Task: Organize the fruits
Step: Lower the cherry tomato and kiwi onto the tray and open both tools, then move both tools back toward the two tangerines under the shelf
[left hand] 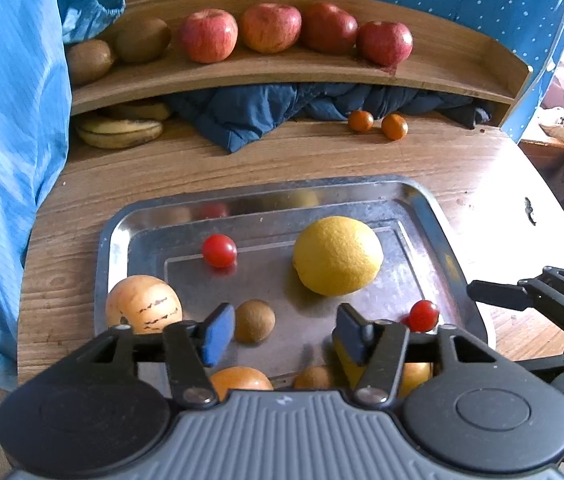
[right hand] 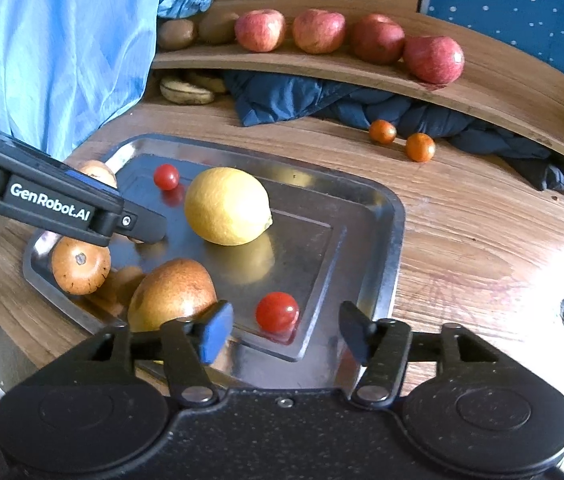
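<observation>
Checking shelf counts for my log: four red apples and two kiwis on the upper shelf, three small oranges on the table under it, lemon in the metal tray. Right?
One error: there are two small oranges on the table, not three, as the right wrist view shows. The apples, kiwis, lemon and tray are as you say.

Bare tray [right hand: 322, 240] centre; lemon [right hand: 226, 206], perhaps pear [right hand: 172, 294], alongside.
</observation>
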The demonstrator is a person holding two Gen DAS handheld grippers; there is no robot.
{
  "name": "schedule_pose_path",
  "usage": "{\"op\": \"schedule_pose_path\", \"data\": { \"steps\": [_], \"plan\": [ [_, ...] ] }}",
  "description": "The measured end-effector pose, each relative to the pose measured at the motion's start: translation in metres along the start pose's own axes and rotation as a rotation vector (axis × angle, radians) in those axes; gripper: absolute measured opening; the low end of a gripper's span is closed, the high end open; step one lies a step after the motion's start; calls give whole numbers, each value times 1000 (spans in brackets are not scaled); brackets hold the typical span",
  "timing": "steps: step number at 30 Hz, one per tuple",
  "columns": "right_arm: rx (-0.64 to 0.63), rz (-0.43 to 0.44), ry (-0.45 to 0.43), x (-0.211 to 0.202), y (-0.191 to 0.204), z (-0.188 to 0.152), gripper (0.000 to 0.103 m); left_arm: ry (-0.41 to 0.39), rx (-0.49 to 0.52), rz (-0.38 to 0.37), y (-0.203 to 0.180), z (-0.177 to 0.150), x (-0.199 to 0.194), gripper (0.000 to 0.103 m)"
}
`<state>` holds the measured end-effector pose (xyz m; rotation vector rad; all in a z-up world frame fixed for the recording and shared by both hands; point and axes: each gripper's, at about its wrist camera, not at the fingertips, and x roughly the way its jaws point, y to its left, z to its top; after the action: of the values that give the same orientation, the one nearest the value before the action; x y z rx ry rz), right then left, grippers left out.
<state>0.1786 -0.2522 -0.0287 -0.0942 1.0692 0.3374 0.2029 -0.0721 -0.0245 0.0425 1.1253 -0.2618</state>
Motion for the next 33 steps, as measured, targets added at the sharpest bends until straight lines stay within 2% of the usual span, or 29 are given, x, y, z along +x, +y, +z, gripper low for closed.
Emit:
{"op": "schedule_pose_path", "data": {
  "steps": [2, 8, 15, 22, 29, 33],
  "plan": [
    [11, -1, -14, -5, -2, -2, 74, -15, 6, -2, -2, -1, -6, 80],
    [37, 30, -61, -22, -6, -5, 91, -50, 38, 2, -4, -6, -26, 96],
    [25, 123, -97, -33, -4, -7, 101, -27, 51, -5, 2, -19, -47, 101],
    [-32, 200, -55, -34, 9, -10, 102, 54, 87, -3, 5, -35, -58, 102],
    [-2, 203, -15, -29, 2, -14, 102, 163, 123, 22, 1, -48, -50, 102],
    [56, 201, -15, -29, -9, -16, 102, 189, 128, 19, -1, -45, -45, 102]
  ]
}}
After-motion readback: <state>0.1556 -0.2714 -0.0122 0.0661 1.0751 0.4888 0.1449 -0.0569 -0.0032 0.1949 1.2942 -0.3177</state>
